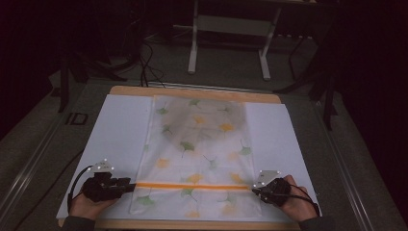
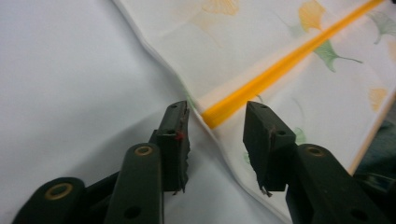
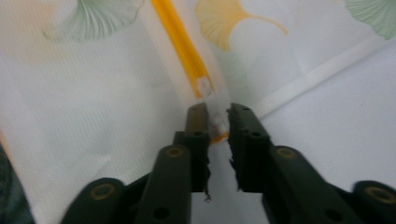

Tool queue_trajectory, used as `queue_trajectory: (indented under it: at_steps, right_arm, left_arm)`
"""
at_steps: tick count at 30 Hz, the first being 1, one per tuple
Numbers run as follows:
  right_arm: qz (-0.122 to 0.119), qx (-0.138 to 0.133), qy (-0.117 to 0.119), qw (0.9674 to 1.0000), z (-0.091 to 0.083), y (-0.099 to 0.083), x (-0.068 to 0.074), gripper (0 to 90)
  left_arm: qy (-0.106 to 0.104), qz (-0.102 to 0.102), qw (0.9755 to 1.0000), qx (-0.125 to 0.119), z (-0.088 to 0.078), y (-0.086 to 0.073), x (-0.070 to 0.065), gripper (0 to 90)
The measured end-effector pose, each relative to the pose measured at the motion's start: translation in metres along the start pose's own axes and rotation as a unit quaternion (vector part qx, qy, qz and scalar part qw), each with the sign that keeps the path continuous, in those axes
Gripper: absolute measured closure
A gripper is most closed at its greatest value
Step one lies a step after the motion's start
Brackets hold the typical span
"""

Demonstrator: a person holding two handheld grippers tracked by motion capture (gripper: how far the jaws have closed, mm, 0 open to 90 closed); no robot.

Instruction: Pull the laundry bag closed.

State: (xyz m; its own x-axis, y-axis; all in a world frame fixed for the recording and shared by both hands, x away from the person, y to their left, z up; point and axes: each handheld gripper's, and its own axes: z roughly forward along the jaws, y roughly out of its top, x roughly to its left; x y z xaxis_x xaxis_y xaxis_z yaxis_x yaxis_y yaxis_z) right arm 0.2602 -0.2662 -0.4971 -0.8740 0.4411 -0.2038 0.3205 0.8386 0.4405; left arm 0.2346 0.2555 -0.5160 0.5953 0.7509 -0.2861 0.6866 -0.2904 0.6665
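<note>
Left gripper (image 2: 215, 122): jaws apart, straddling left end of orange stripe (image 2: 280, 67), not clamped. Right gripper (image 3: 218, 122): jaws pinched on stripe's right end at cloth edge. Ginkgo-print cloth (image 1: 199, 144) flat, centred on white sheet (image 1: 115, 134) over wooden table (image 1: 192, 91).

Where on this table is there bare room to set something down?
Two bare strips of white sheet flank the leaf-print cloth: one between its left edge and the table's left side, one to its right. Near the front it is crowded: the left gripper and right gripper sit at the ends of the orange stripe.
</note>
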Motion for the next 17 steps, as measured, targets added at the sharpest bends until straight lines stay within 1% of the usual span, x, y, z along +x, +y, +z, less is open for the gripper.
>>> queue_trajectory:
  at_steps: [1,2,3,4,5,6,7,8,9,10,12,13,14,15,16,17]
  right_arm:
    - [0.023,-0.019,0.003,0.9995,-0.002,-0.003,-0.002,69.7]
    - [0.023,-0.019,0.003,0.9995,-0.002,-0.003,-0.002,69.7]
    - [0.052,-0.041,0.007,0.9978,-0.003,-0.007,-0.006,66.7]
    - [0.066,-0.052,0.008,0.9965,-0.004,-0.01,-0.007,64.9]
    - [0.08,-0.062,0.008,0.9949,-0.004,-0.012,-0.009,63.4]
    - [0.08,-0.062,0.008,0.9949,-0.004,-0.012,-0.009,63.4]
    - [0.105,-0.079,0.006,0.9913,-0.005,-0.016,-0.013,61.8]
    - [0.105,-0.079,0.006,0.9913,-0.005,-0.016,-0.013,61.8]
    - [0.117,-0.086,0.004,0.9894,-0.005,-0.018,-0.013,61.8]
    - [0.117,-0.086,0.004,0.9894,-0.005,-0.018,-0.013,60.2]
    - [0.166,-0.12,-0.004,0.9789,-0.005,-0.027,-0.017,57.0]
    - [0.172,-0.125,-0.007,0.9772,-0.006,-0.029,-0.017,56.2]
    - [0.172,-0.125,-0.007,0.9772,-0.006,-0.029,-0.017,56.2]
    - [0.172,-0.125,-0.007,0.9772,-0.006,-0.029,-0.017,56.2]
    - [0.18,-0.132,-0.011,0.9748,-0.006,-0.031,-0.017,55.6]
    - [0.202,-0.149,-0.015,0.968,-0.008,-0.036,-0.017,54.9]
  left_arm:
    - [0.008,0.004,1.0,-0.005,0.0,0.0,0.0,57.7]
    - [0.012,0.004,0.9999,-0.008,-0.001,0.0,0.0,57.7]
    - [0.017,0.004,0.9998,-0.011,-0.001,0.001,0.0,57.7]
    - [0.023,0.007,0.9996,-0.014,-0.002,0.001,0.0,57.7]
    - [0.037,0.011,0.9991,-0.02,-0.002,0.001,0.0,57.2]
    - [0.037,0.011,0.9991,-0.02,-0.002,0.001,0.0,56.8]
    - [0.052,0.014,0.9983,-0.024,-0.002,0.001,-0.001,56.7]
    - [0.052,0.014,0.9983,-0.024,-0.002,0.001,-0.001,56.7]
    - [0.052,0.014,0.9983,-0.024,-0.002,0.001,-0.001,56.7]
    - [0.068,0.016,0.9973,-0.024,-0.001,0.001,-0.001,56.7]
    - [0.084,0.019,0.996,-0.024,0.0,0.0,-0.001,55.8]
    - [0.091,0.019,0.9954,-0.026,0.0,0.0,-0.001,55.6]
    - [0.097,0.02,0.9947,-0.027,0.001,0.0,0.0,55.6]
    - [0.097,0.02,0.9947,-0.027,0.001,0.0,0.0,55.5]
    - [0.112,0.018,0.9929,-0.034,0.001,-0.001,0.001,55.5]
    - [0.117,0.015,0.9923,-0.037,0.001,-0.001,0.001,55.2]
